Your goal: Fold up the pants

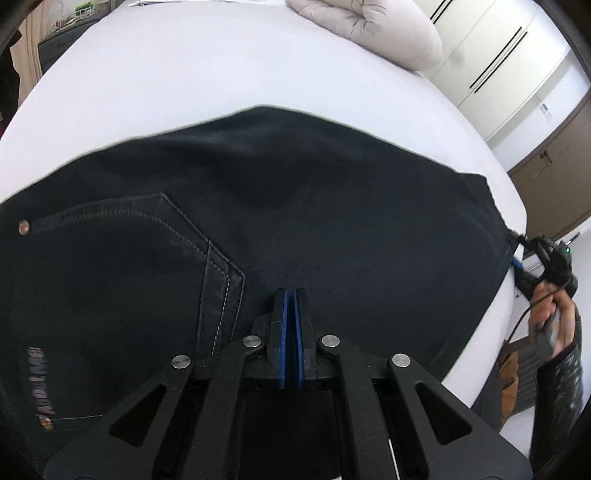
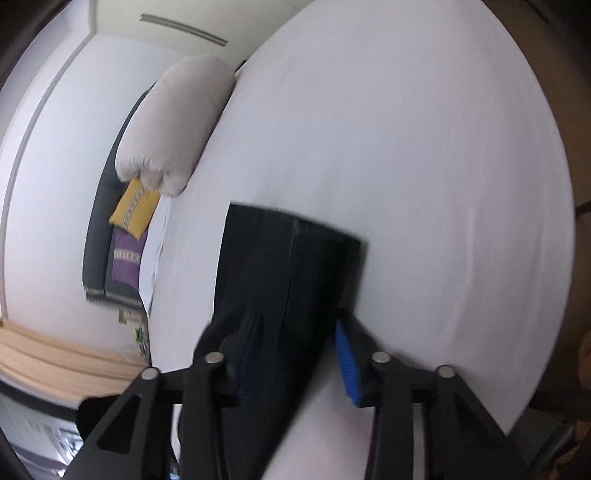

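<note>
Dark navy pants lie spread on the white bed, back pocket at the left. My left gripper is shut, its blue pads pressed together over the fabric near the pocket; whether cloth is pinched I cannot tell. In the right wrist view the folded leg end lies on the bed. My right gripper is open, its fingers standing on either side of the leg end. It also shows in the left wrist view at the pants' right edge.
A puffy beige duvet lies at the bed's far edge, also in the right wrist view. White wardrobes stand beyond. Yellow and purple cushions lie on a dark sofa beside the bed. The bed's near edge runs at lower right.
</note>
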### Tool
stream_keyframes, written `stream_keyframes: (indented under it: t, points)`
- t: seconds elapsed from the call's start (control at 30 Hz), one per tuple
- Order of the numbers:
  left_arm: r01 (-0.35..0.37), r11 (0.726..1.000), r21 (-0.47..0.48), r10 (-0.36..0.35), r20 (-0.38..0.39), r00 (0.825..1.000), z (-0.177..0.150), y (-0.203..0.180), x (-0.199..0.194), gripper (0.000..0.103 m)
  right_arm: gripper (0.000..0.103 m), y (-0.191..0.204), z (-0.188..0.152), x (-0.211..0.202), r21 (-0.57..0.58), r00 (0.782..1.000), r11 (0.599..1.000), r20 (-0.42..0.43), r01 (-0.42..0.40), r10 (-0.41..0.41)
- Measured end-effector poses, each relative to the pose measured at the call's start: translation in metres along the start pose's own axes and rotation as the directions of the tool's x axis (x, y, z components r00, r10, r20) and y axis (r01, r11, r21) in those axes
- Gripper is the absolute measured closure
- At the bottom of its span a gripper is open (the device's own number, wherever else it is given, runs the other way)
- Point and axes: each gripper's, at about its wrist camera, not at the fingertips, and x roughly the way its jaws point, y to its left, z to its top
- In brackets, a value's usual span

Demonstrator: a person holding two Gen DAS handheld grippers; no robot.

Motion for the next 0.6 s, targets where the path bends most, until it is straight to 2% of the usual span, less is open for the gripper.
stream_keyframes:
  t: [0.1,0.23,0.3,0.4,0.47,0.53,0.57,0.6]
  points:
    - [0.03,0.999,-0.027,-0.03,-0.004,1.0,0.0,0.009,0.007,0.099,0.07,-0.007,0.013,0.006,0.054,0.999,0.998,0.01,-0.032,0.032]
    - [0.036,0.999,-0.029,-0.036,-0.01,0.999,-0.003,0.02,0.017,0.1,0.09,-0.018,0.026,0.013,0.114,0.996,0.99,0.001,-0.085,0.085]
    - [0.042,0.998,-0.036,-0.043,-0.01,0.999,-0.003,0.022,0.02,0.099,0.091,-0.022,0.029,0.018,0.132,0.993,0.984,-0.002,-0.119,0.12]
    - [0.066,0.996,-0.058,-0.066,-0.011,0.998,-0.004,0.026,0.023,0.1,0.091,-0.017,0.029,0.017,0.107,0.992,0.986,0.009,-0.125,0.125]
    - [0.095,0.992,-0.087,-0.096,-0.01,0.995,-0.006,0.034,0.025,0.1,0.091,-0.005,0.03,0.016,0.055,0.996,0.995,0.021,-0.086,0.085]
    - [0.108,0.99,-0.095,-0.109,-0.009,0.994,-0.006,0.039,0.025,0.1,0.091,0.018,0.025,0.014,-0.061,0.999,0.998,0.038,-0.005,0.007]
    - [0.109,0.989,-0.096,-0.11,-0.008,0.994,-0.007,0.043,0.026,0.1,0.091,0.039,0.018,0.011,-0.158,0.999,0.987,0.047,0.033,-0.026]
    - [0.108,0.989,-0.098,-0.11,-0.007,0.994,-0.008,0.044,0.027,0.1,0.091,0.066,0.007,0.009,-0.28,0.998,0.958,0.051,0.059,-0.047]
